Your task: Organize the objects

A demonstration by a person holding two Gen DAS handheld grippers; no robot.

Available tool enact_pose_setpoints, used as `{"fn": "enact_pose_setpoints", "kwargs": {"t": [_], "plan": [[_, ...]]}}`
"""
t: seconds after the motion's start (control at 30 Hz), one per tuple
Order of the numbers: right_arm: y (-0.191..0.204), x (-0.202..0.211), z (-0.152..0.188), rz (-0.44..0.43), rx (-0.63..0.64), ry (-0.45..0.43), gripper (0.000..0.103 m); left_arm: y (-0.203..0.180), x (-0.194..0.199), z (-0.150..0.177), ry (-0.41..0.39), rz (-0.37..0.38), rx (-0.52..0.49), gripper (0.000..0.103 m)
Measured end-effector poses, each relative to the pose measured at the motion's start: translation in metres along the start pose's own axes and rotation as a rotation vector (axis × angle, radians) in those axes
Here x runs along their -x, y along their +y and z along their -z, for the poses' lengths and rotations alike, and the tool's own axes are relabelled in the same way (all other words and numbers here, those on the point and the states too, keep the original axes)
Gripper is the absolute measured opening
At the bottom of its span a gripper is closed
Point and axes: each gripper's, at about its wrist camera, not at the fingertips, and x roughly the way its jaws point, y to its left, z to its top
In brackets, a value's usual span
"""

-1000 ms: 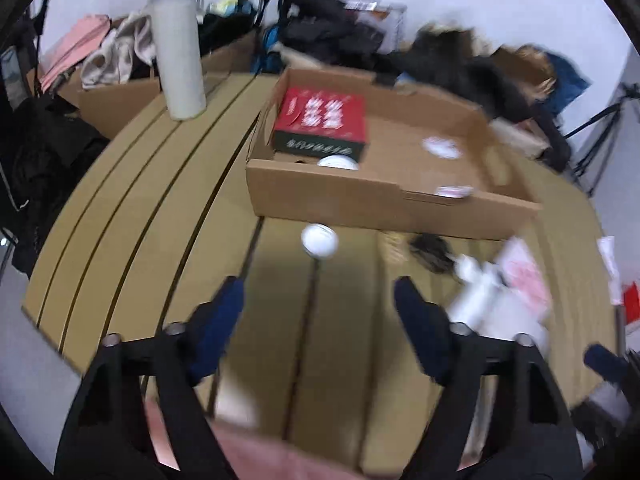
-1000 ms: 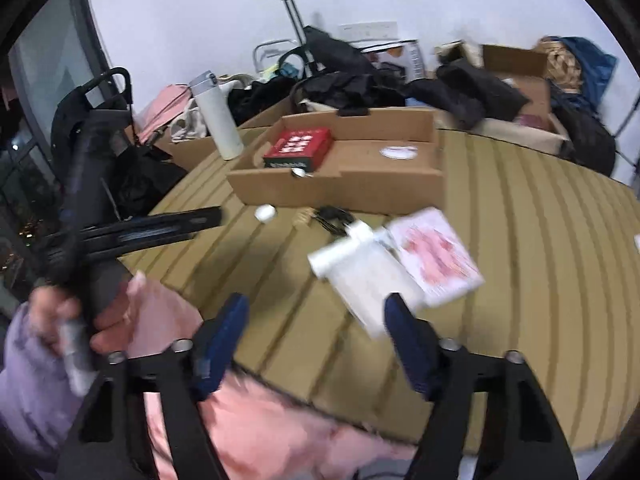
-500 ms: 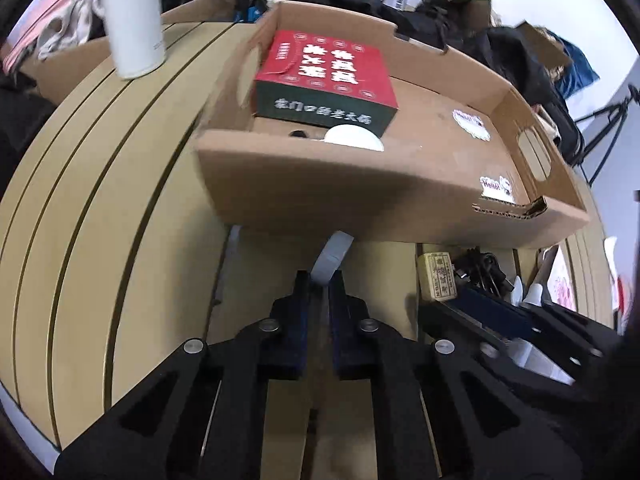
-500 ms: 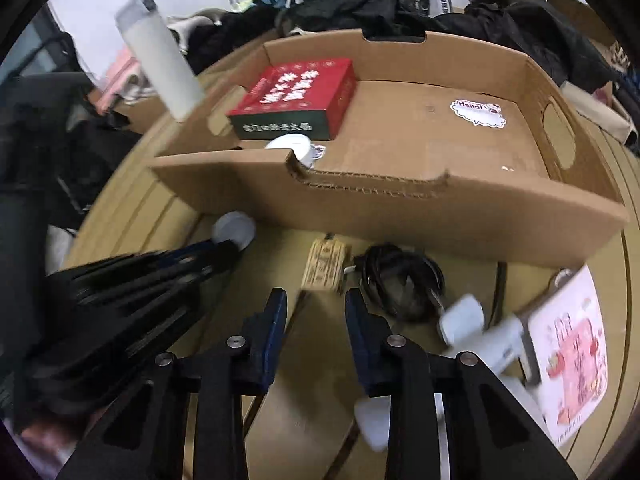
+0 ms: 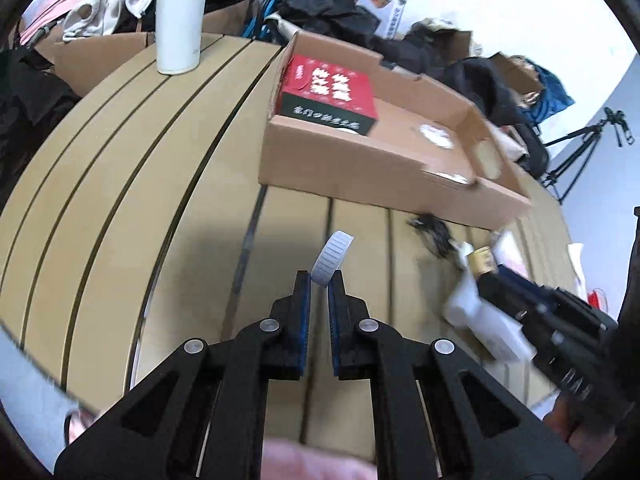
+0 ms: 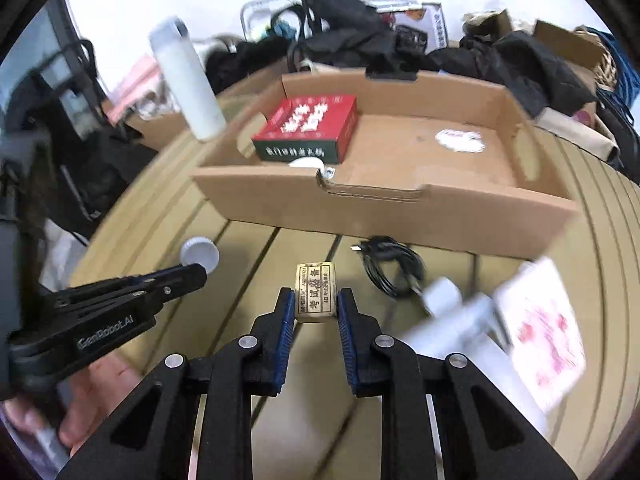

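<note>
Up close, the left claw [image 5: 319,280] pinches a small round white ribbed plastic cap [image 5: 332,257] by its edge between blue-padded black fingers [image 5: 303,312], so the cap stands on end above the tan slatted wooden table [image 5: 120,208]. From the right wrist view, the same cap [image 6: 199,253] sits at the tip of the left claw [image 6: 196,272], off to the left side of the table [image 6: 600,208].

The right claw [image 6: 314,309] is closed on a small cream-coloured rectangular box with dark printed characters [image 6: 315,293], gripping its two long sides near the lower end; whether the box rests on the table or is raised off it cannot be told.

Beyond both claws lies a shallow open brown cardboard tray [image 6: 384,210]. Inside it, in the left rear part, rests a red-topped box with white characters and a dark green side [image 6: 308,126], with a small white round object [image 6: 306,163] just in front of it. A white oval sticker [image 6: 459,140] lies on the tray floor toward the right.

Just in front of the tray, on the table, lies a coiled black cable [image 6: 390,262]. To its right are a blurred white bottle-like object [image 6: 460,308] and a white card with pink print [image 6: 540,328]. A tall white cylindrical flask [image 6: 188,80] stands left of the tray.
</note>
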Motion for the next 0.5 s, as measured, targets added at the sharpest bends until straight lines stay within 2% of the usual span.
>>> {"fn": "enact_pose_setpoints", "kwargs": {"t": [0.13,0.27,0.43,0.5], "plan": [[-0.009,0.061,0.017,0.001,0.010,-0.058,0.024,-0.023,0.050,0.023,-0.031,0.048,-0.024,0.005],[-0.018,0.108,0.035,0.010,-0.001,-0.114,0.024,-0.060,0.094,0.045,-0.079,0.110,-0.090,0.005],[-0.029,0.131,0.049,0.009,-0.031,-0.144,0.024,-0.080,0.108,0.049,-0.090,0.135,-0.113,0.005],[-0.033,0.135,0.049,0.007,-0.042,-0.151,0.024,-0.087,0.107,0.040,-0.077,0.151,-0.129,0.005]]}}
